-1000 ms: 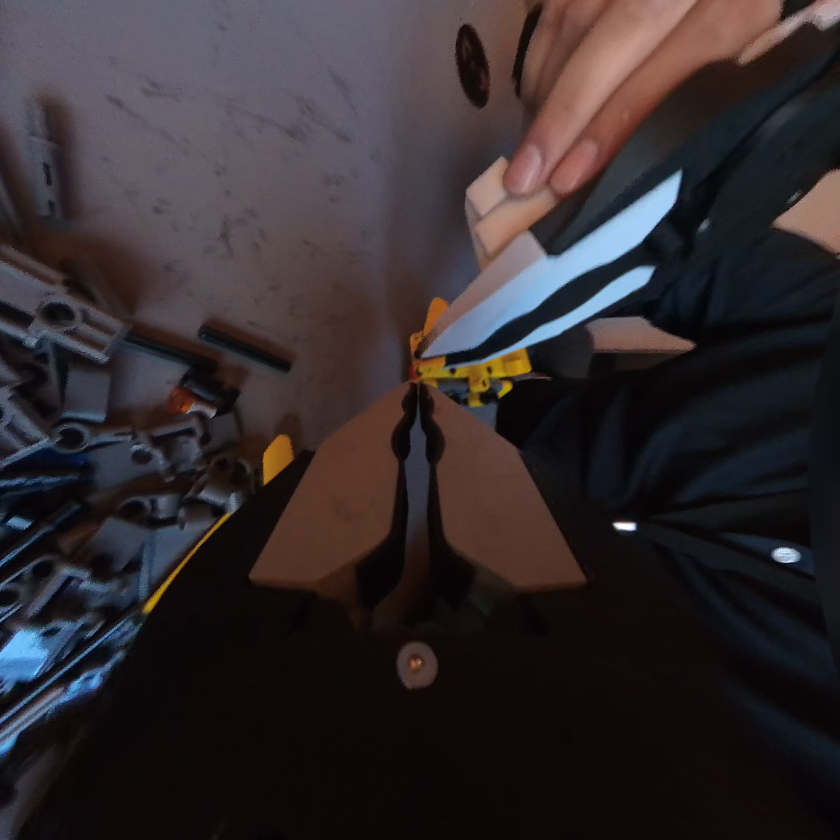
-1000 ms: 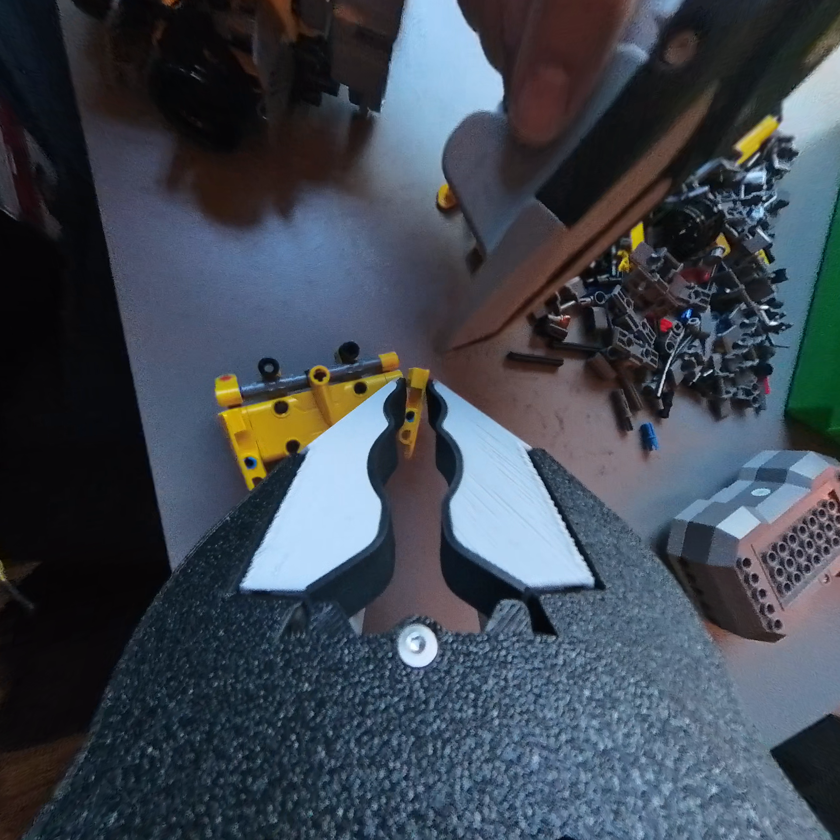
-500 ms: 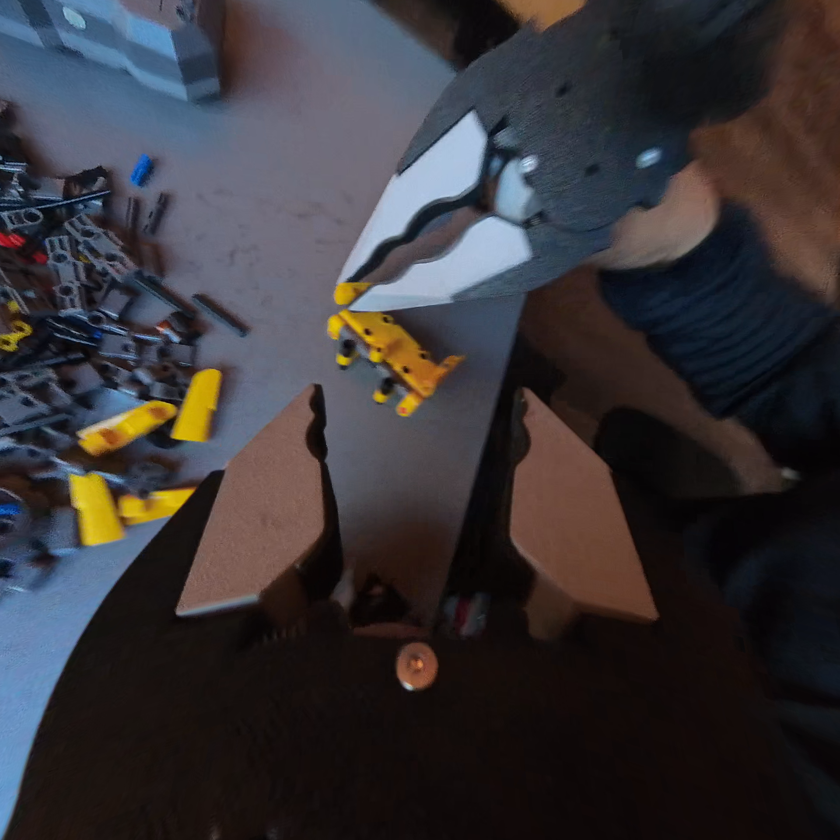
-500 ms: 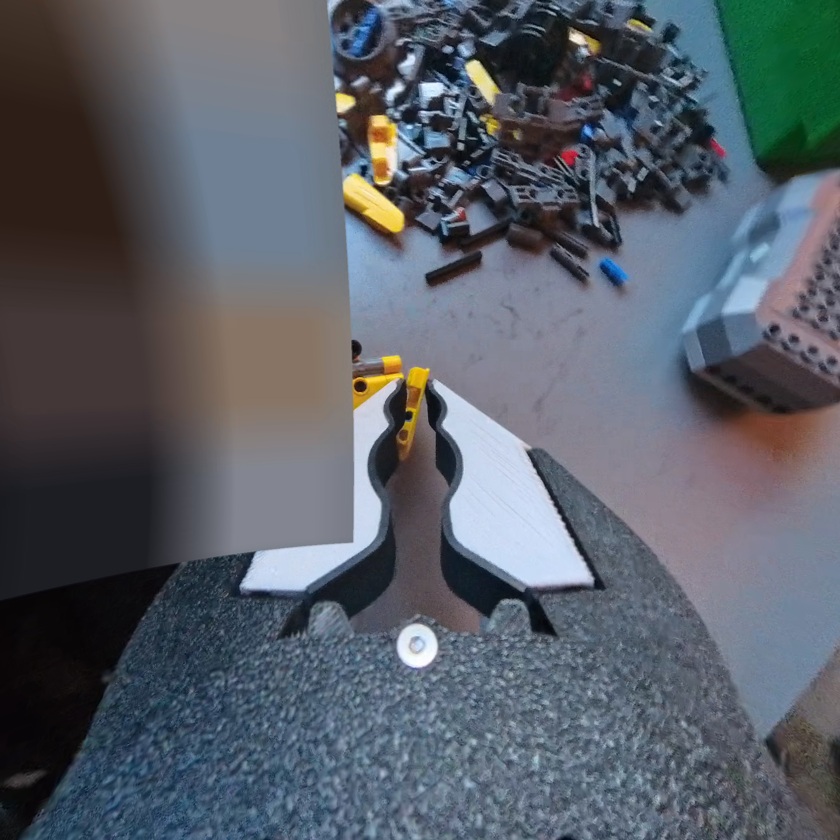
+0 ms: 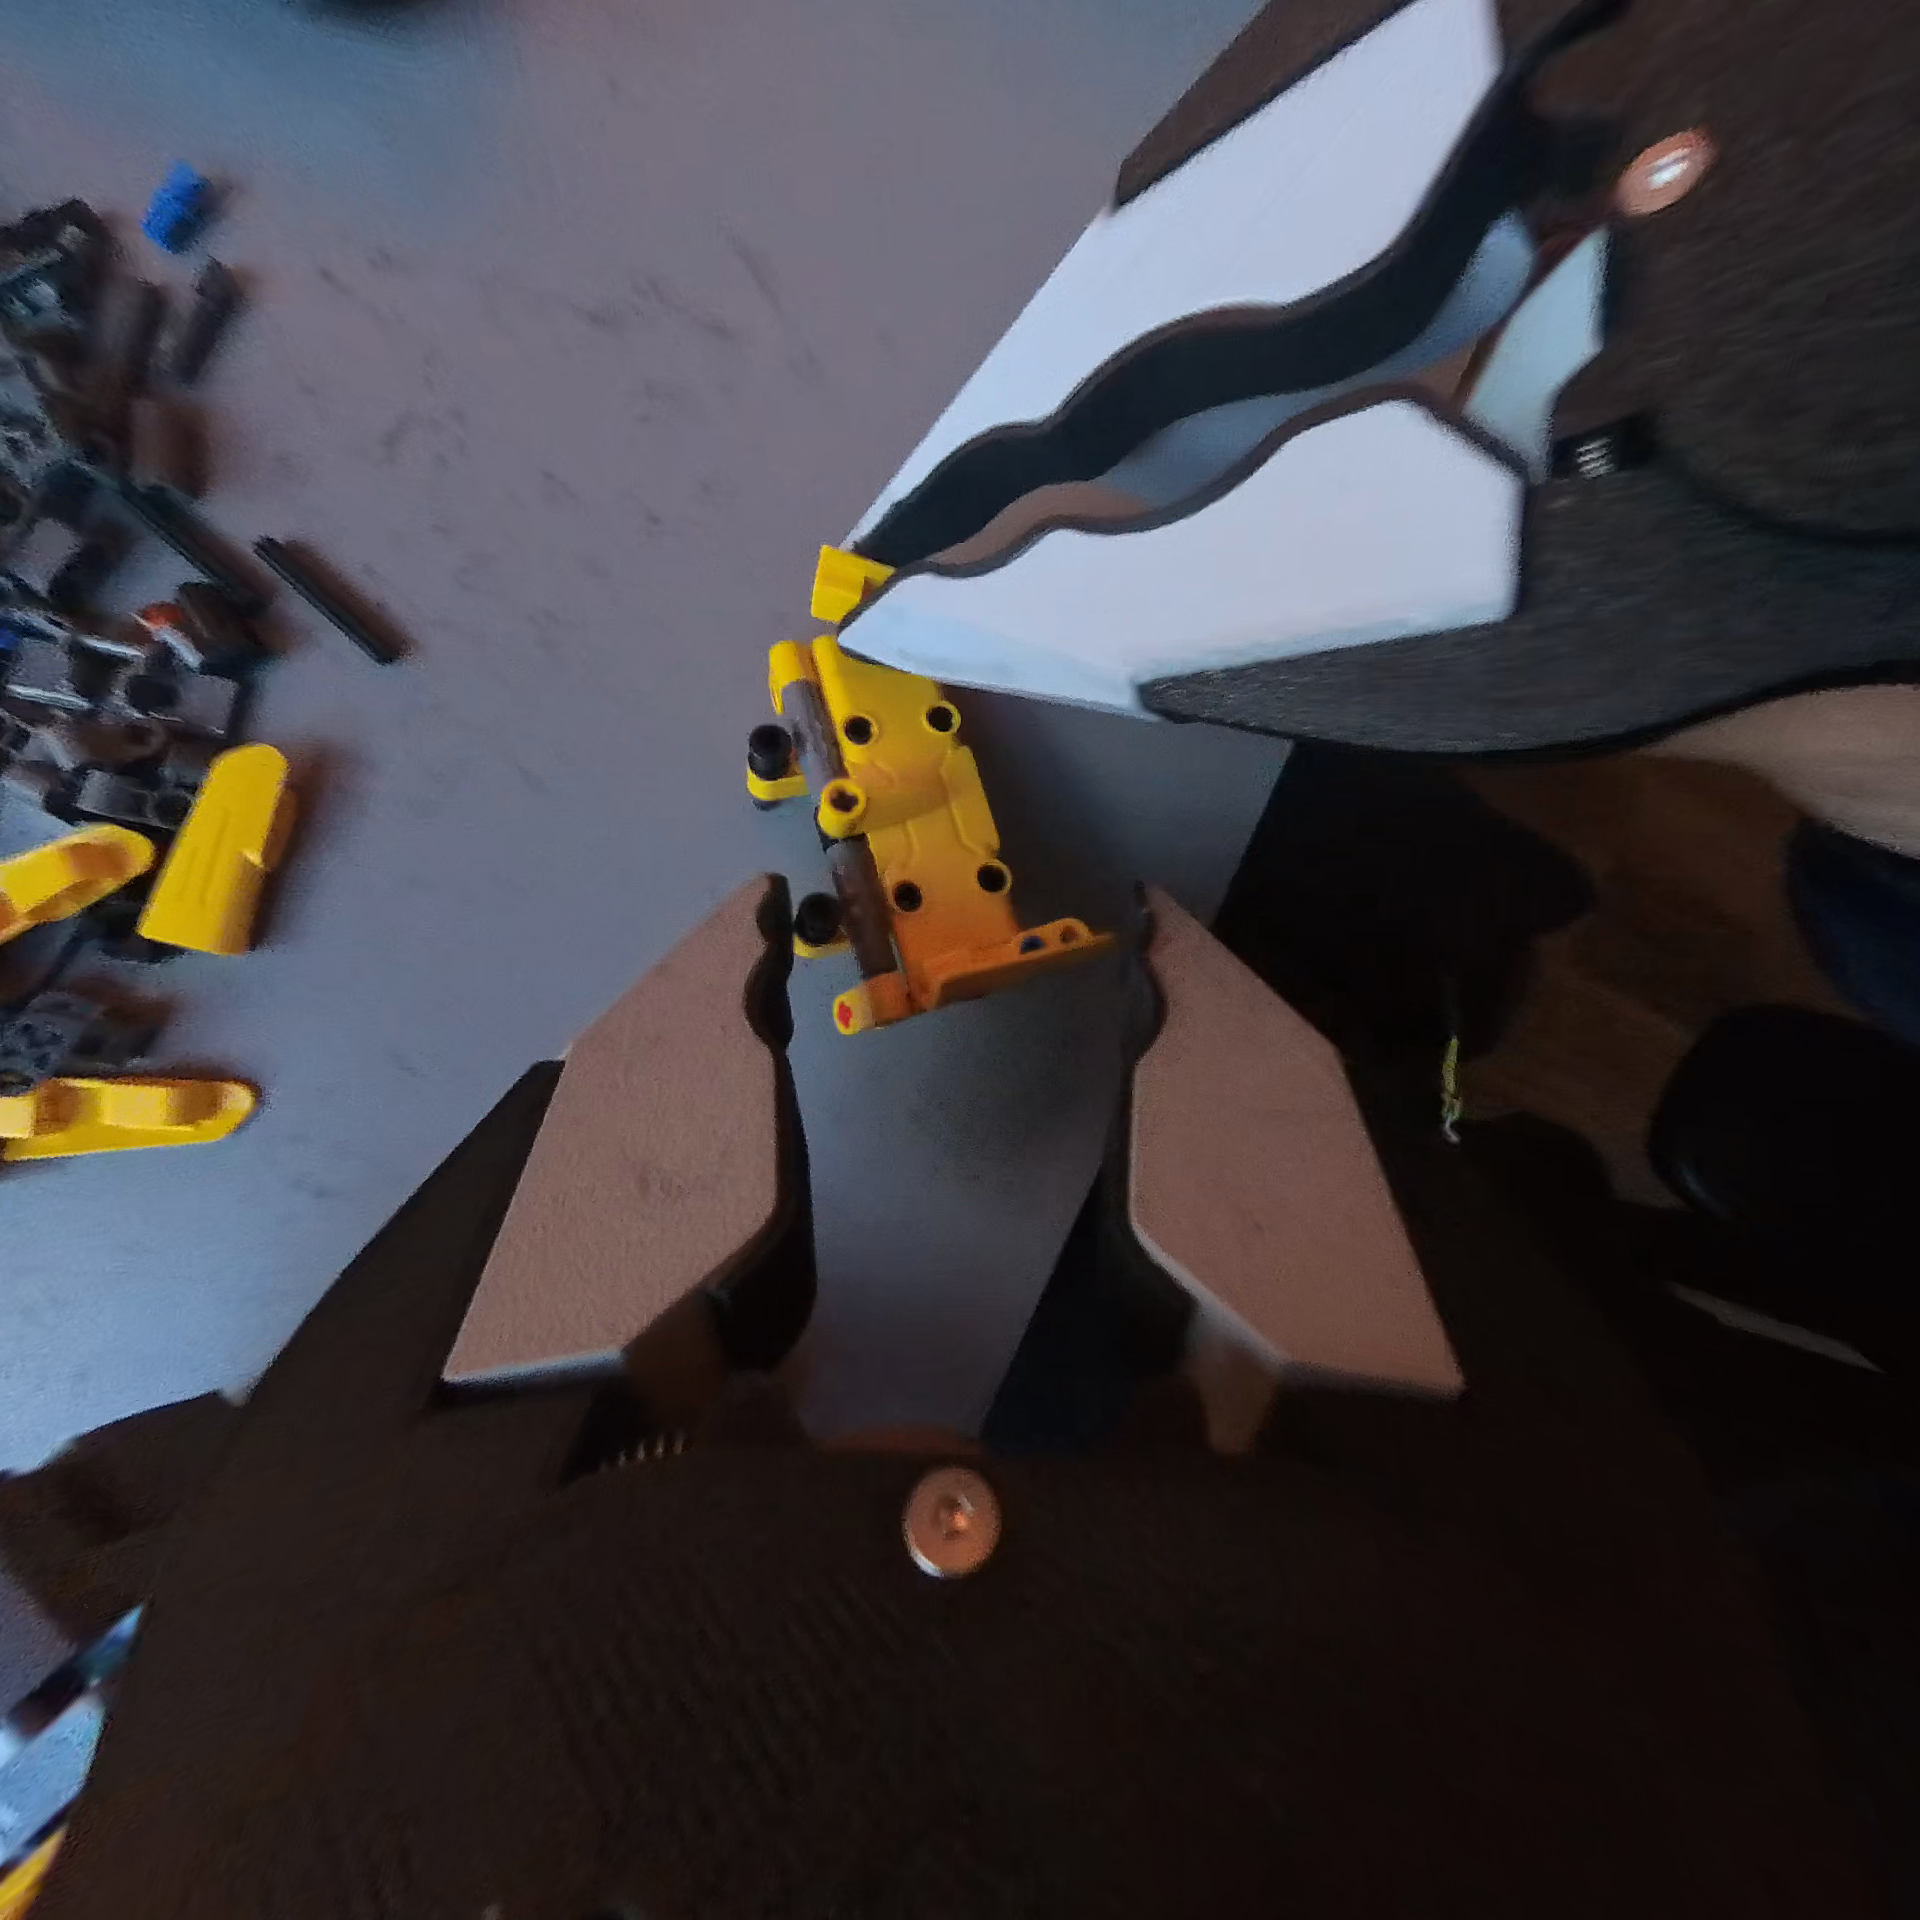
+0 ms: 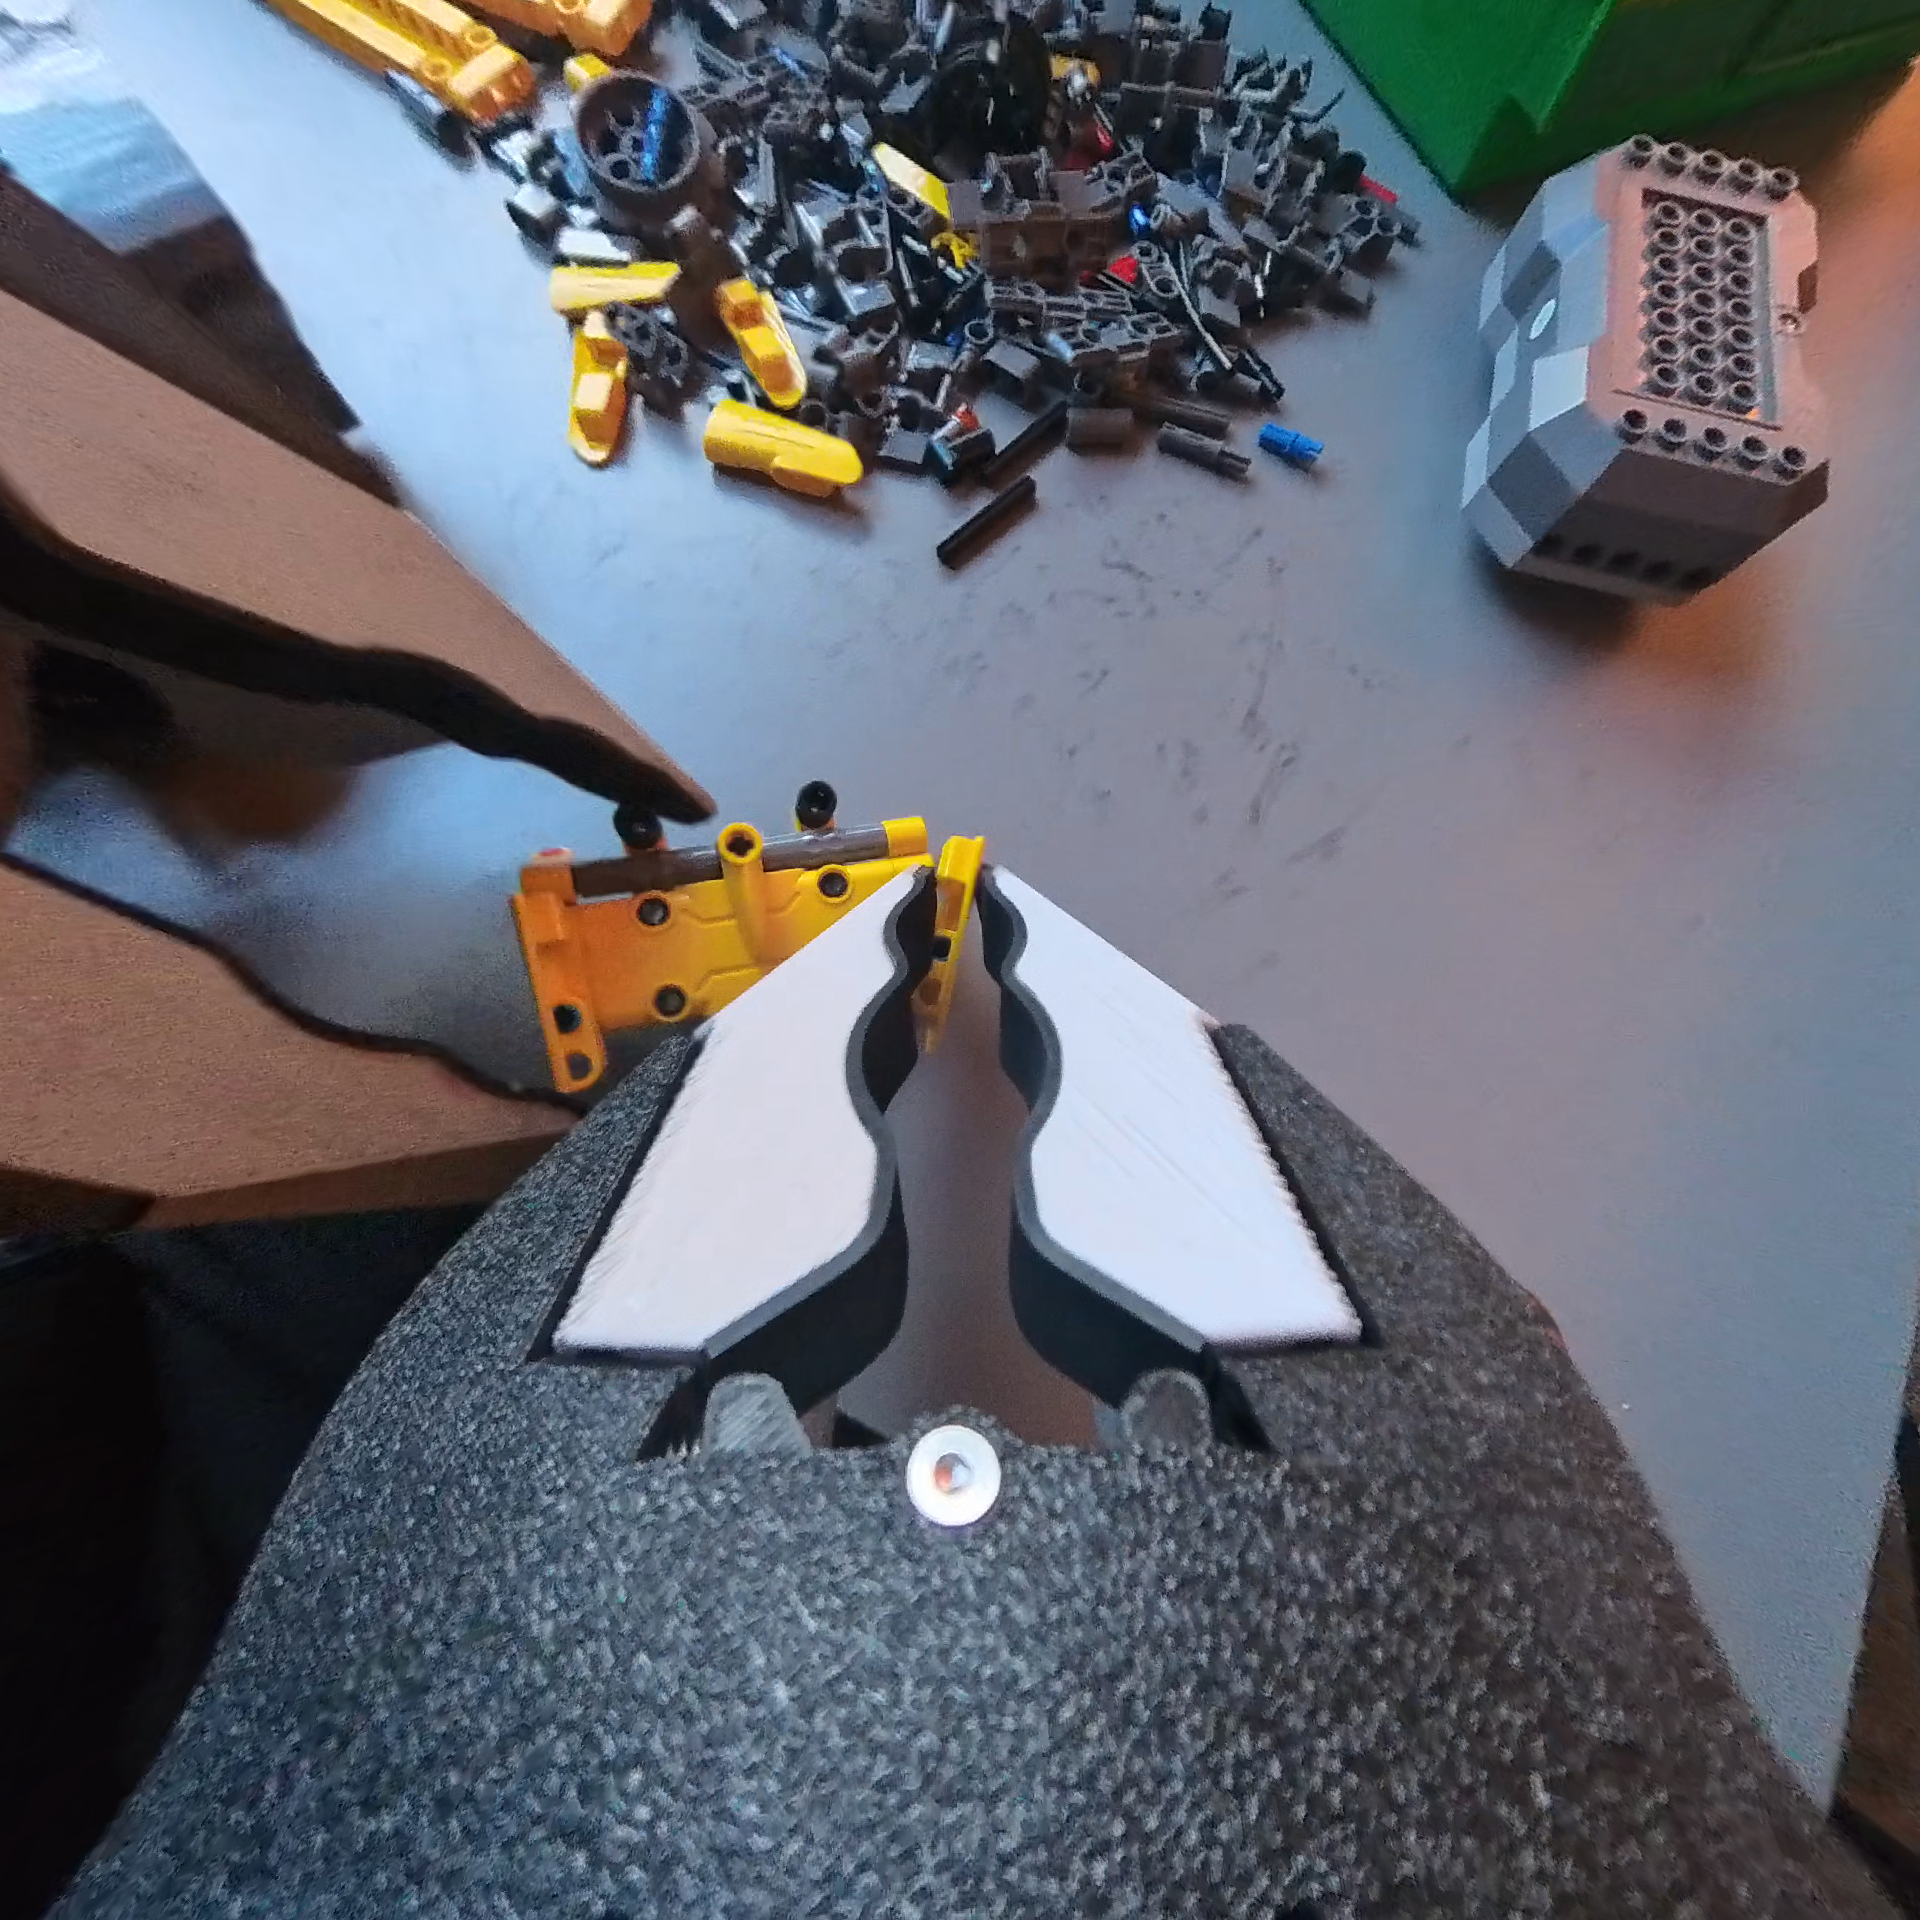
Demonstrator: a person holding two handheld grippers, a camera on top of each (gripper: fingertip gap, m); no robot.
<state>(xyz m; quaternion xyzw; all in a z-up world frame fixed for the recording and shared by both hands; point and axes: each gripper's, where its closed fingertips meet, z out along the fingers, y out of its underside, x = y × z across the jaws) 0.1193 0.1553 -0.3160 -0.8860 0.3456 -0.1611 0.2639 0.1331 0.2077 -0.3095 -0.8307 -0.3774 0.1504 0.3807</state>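
- The left gripper (image 5: 951,914) has come lower and closer than half a second ago: its brown fingers (image 5: 665,1132) stand wide apart, with the near end of the yellow assembly (image 5: 914,842) now between their tips; whether they touch it cannot be told.
- The right gripper (image 6: 954,883) stays clamped, its white fingers (image 6: 769,1122) narrow on a small yellow piece (image 6: 954,935) at the assembly's far end.
- The assembly lies near the edge of the grey table (image 6: 1351,831); the right gripper's fingers cover part of it.
- The blurred patch that hid the right wrist view's left side is gone.
- Farther off, a pile of loose bricks (image 6: 935,239) is cut off at the frame edge and blurred, beside a grey studded block (image 6: 1642,364).
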